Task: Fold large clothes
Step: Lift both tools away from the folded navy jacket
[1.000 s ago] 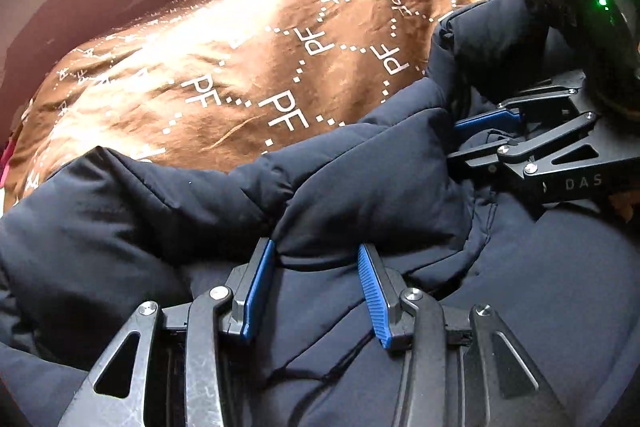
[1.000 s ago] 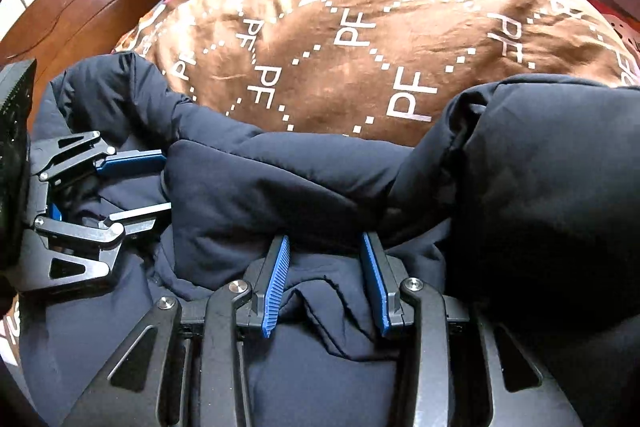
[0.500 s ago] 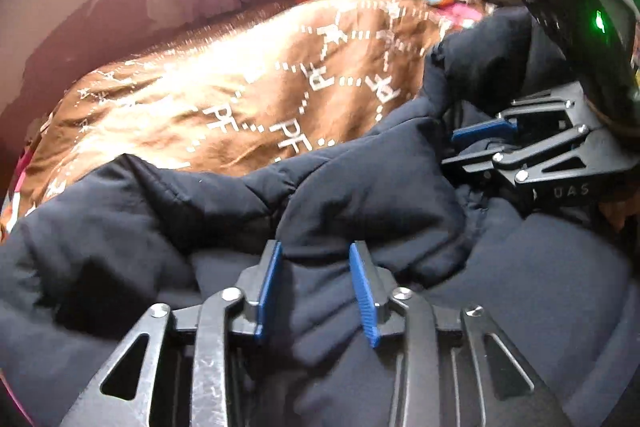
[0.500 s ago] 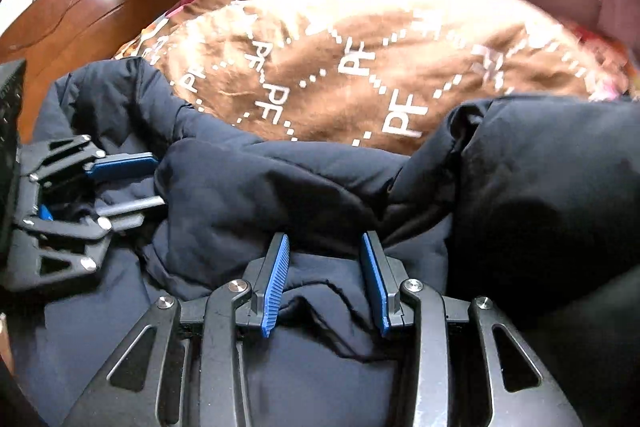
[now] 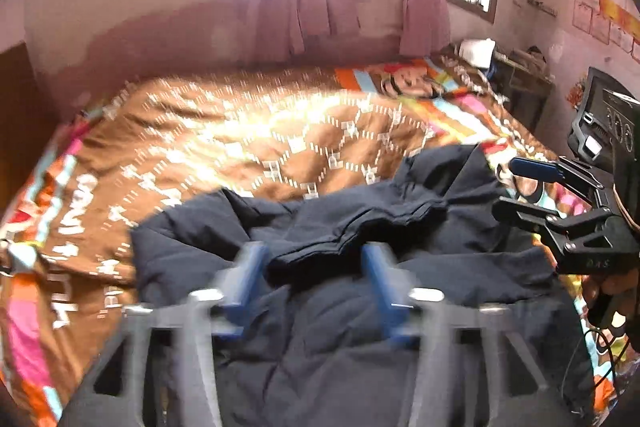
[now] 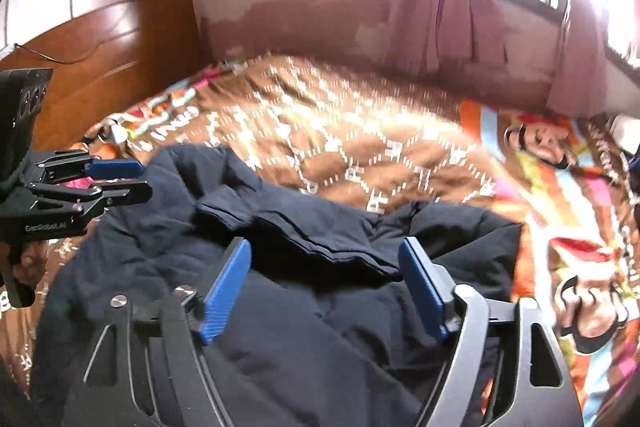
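Note:
A dark navy padded jacket (image 5: pixel 360 327) (image 6: pixel 320 347) lies bunched and folded over on the near part of the bed, with a folded flap on top. My left gripper (image 5: pixel 314 263) hovers above it, jaws opening, blurred, with nothing pinched between the blue pads. It also shows at the left edge of the right wrist view as the left gripper (image 6: pixel 144 181). My right gripper (image 6: pixel 326 253) hangs over the jacket too, jaws opening wide and free of the cloth. The left wrist view shows this right gripper (image 5: pixel 506 187) at the right edge.
A brown bedspread (image 5: pixel 240 147) (image 6: pixel 360 147) with white lettering and a colourful cartoon border covers the bed. A wooden headboard (image 6: pixel 100 67) stands at the left, pink curtains (image 5: pixel 304 7) at the far wall, cluttered furniture (image 5: pixel 520 75) at the right. A hand (image 5: pixel 608 287) holds the right gripper.
Both grippers let go of the jacket folds they pinched, opened wide and rose up and back. The jacket now lies loose on the bed and more of the room shows.

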`<state>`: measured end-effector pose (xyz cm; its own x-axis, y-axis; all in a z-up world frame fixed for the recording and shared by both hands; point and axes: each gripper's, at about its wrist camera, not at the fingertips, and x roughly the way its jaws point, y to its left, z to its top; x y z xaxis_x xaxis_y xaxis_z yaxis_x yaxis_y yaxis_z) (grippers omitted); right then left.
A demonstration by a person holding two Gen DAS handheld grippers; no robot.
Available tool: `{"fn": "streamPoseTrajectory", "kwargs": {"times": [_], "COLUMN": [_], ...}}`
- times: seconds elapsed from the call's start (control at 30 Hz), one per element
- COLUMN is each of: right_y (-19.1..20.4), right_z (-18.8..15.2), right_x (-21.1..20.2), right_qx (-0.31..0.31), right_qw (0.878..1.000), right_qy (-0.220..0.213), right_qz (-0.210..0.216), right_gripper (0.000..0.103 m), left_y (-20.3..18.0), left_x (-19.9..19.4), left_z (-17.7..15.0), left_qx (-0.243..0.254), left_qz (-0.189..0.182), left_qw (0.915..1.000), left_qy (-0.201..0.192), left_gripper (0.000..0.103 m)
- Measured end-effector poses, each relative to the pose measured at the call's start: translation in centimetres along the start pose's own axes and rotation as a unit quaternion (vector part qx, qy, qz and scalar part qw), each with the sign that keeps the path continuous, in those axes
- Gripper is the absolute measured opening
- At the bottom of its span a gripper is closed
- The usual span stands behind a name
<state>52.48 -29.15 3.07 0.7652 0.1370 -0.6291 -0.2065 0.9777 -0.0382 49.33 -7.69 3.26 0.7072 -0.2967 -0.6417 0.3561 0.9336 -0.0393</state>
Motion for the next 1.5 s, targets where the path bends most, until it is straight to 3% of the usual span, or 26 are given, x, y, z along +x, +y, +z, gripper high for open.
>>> {"fn": "streamPoseTrajectory", "kwargs": {"times": [0.03,0.1,0.27,0.67,1.07,1.5], "right_y": [0.3,1.1,2.3,4.7,6.0,8.7], "right_z": [0.3,0.8,1.4,-1.6,-6.4,-14.6], "right_x": [-1.3,-4.7,-12.0,-26.1,-35.2,-38.9], "right_qx": [-0.003,-0.006,0.014,0.026,0.022,0.009], "right_qw": [1.0,0.999,0.997,0.991,0.986,0.988], "right_qy": [-0.009,-0.03,-0.069,-0.131,-0.163,-0.155], "right_qz": [-0.002,-0.011,-0.009,0.016,0.026,0.011], "right_gripper": [0.082,0.094,0.102,0.102,0.102,0.102], "left_y": [-0.5,-1.2,-2.8,-7.6,-12.3,-12.8], "left_x": [-2.2,-5.4,-12.6,-26.3,-33.7,-36.5], "left_z": [0.0,0.0,-0.3,-2.7,-6.6,-14.6], "left_qx": [0.002,0.007,0.014,0.007,0.02,0.0], "left_qz": [0.008,0.012,0.025,0.035,0.05,0.077], "left_qw": [0.9997,0.9987,0.9973,0.9898,0.9839,0.9836], "left_qy": [-0.024,-0.05,-0.067,-0.137,-0.17,-0.163], "left_gripper": [0.088,0.089,0.093,0.1,0.101,0.101]}}
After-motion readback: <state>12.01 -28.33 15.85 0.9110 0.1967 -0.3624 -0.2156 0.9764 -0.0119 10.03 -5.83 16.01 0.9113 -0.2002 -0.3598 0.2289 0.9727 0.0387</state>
